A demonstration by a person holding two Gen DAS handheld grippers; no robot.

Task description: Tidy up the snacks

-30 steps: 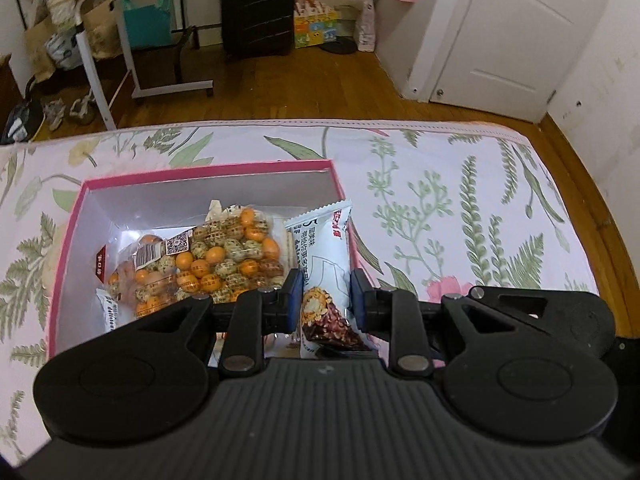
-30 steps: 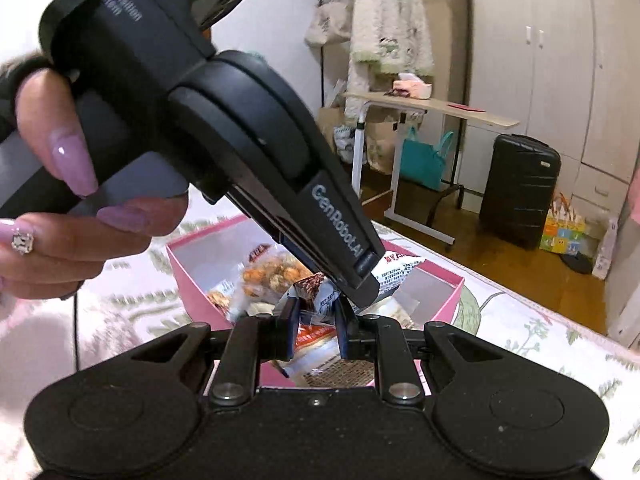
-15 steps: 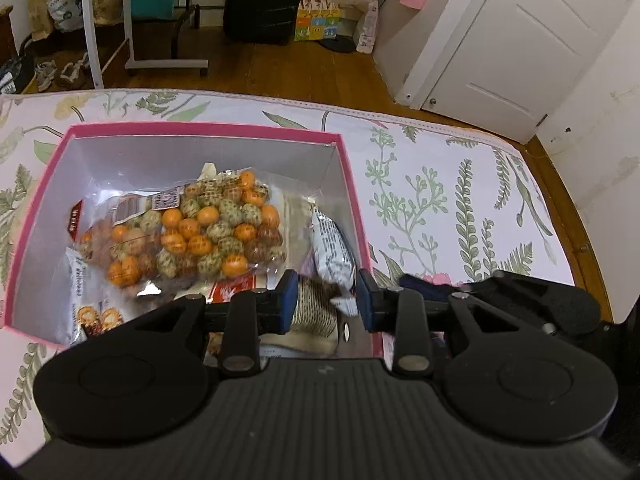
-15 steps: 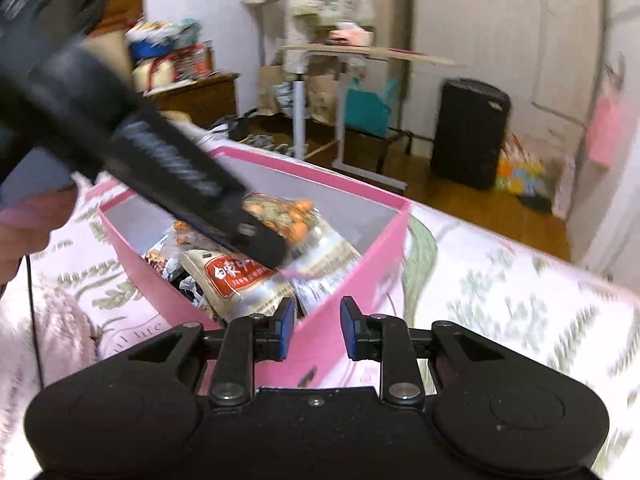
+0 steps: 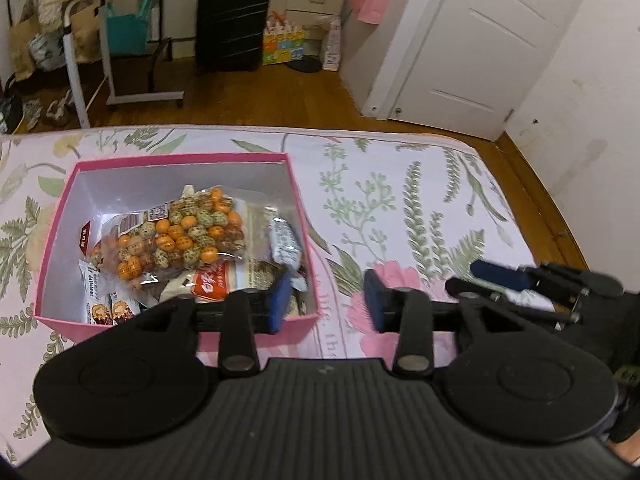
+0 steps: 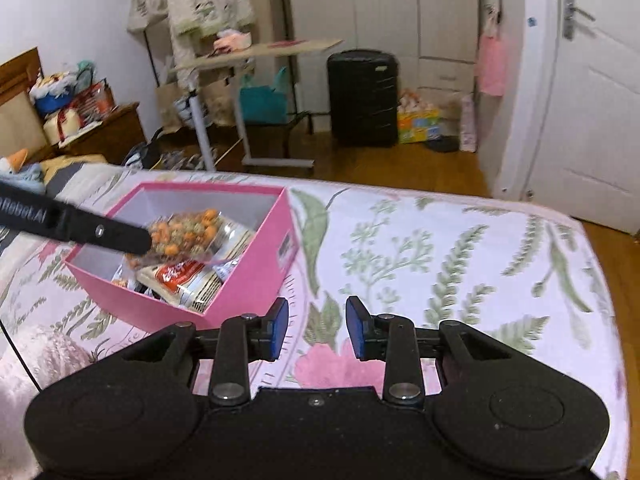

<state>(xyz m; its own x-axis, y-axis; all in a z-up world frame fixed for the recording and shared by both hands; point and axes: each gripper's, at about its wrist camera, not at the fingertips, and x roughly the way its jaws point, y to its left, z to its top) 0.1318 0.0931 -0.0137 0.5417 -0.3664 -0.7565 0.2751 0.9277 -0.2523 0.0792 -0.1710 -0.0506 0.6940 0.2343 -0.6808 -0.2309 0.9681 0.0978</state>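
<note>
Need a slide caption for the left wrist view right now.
Left gripper, jaws open and empty, above the pink box of snack packets on the floral bedsheet.

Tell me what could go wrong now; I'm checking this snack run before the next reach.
The pink box is piled high: the bag of orange and green balls lies atop other packets and might slide out if bumped. The open left gripper hangs over the box's near corner and could nudge it.

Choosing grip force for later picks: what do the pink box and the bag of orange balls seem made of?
Pink box: likely rigid paperboard, matte pink outside, white inside; straight walls, crisp edges. Bag of orange balls: thin clear plastic film, glossy; contents show through, surface crinkles and glints.
</note>
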